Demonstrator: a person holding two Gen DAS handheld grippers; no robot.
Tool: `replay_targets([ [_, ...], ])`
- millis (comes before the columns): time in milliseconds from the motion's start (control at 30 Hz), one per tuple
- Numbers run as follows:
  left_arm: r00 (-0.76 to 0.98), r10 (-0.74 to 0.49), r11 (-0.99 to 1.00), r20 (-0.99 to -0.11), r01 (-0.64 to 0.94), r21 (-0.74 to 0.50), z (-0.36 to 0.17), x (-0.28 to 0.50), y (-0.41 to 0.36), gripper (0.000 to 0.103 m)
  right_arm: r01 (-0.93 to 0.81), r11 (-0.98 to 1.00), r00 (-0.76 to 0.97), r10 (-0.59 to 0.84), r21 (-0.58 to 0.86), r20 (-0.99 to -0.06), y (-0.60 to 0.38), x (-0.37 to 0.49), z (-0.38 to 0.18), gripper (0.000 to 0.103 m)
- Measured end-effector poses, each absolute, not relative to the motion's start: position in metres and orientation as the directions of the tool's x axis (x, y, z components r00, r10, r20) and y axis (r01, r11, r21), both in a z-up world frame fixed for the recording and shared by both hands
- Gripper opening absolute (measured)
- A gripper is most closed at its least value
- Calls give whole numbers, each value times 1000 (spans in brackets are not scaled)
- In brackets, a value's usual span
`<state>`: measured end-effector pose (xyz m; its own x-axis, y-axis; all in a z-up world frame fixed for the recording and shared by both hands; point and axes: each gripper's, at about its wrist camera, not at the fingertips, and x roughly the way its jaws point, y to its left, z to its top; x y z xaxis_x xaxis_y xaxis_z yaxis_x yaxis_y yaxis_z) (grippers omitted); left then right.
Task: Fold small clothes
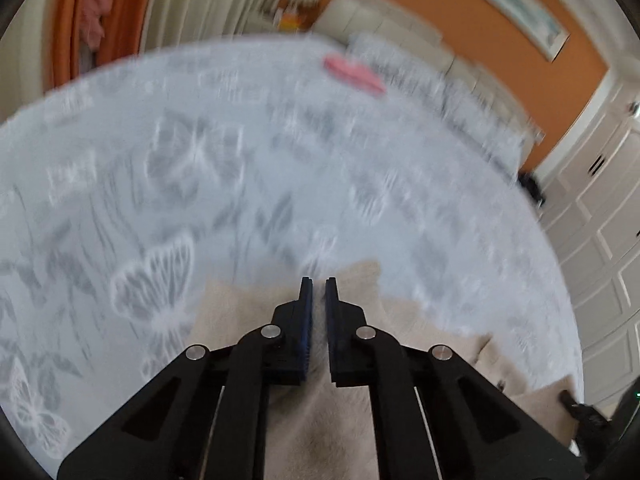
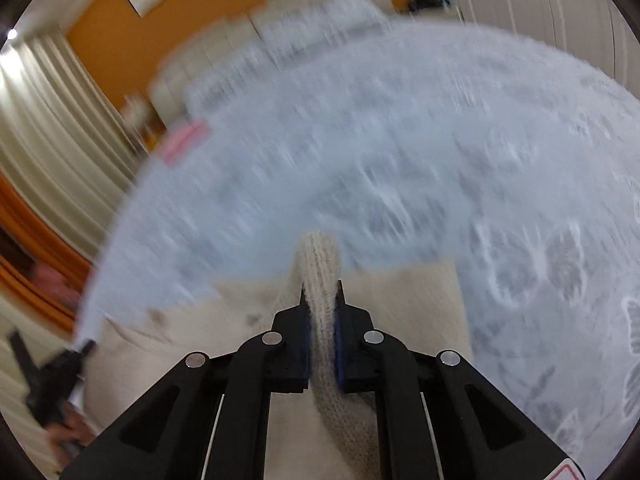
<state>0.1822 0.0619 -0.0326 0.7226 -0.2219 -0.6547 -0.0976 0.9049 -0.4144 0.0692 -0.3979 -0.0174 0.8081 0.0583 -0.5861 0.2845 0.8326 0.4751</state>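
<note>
Right gripper [image 2: 320, 292] pinching cream sweater [image 2: 416, 296] — bedspread [image 2: 400, 140]

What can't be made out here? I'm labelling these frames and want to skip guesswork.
- Left view: whether the left tool pinches the beige garment; the narrow gap shows no clear cloth.
- Both views: the bedspread print, motion-blurred.
- Pink item: blurred, type unknown.
- Garment's type and lower part: hidden under the right tool, cut by the edge.
</note>
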Motion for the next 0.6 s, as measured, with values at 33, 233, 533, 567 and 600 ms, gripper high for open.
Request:
replay_targets([
  [33,763,-201,902,-615,-101,-420,-24,178,66,1,272,840,830,42,469,-556,-397,70,-10,9],
  [233,682,-126,901,-721,-225,-371,-51,192,75,1,446,821,554,60,357,-830,-410,117,-96,9],
  [533,661,-250,908,-707,-93,-408,-45,194,49,77,420,817,574,98,395,-813,-413,114,-93,19],
  [567,645,-241,920,-725,-86,-383,-48,197,44,76,421,817,571,98,394,-815,-412,116,-93,29],
  [600,632,-234,926,-739,-87,-368,-52,198,40,76,423,814,570,103,399,-815,-411,118,-95,33],
])
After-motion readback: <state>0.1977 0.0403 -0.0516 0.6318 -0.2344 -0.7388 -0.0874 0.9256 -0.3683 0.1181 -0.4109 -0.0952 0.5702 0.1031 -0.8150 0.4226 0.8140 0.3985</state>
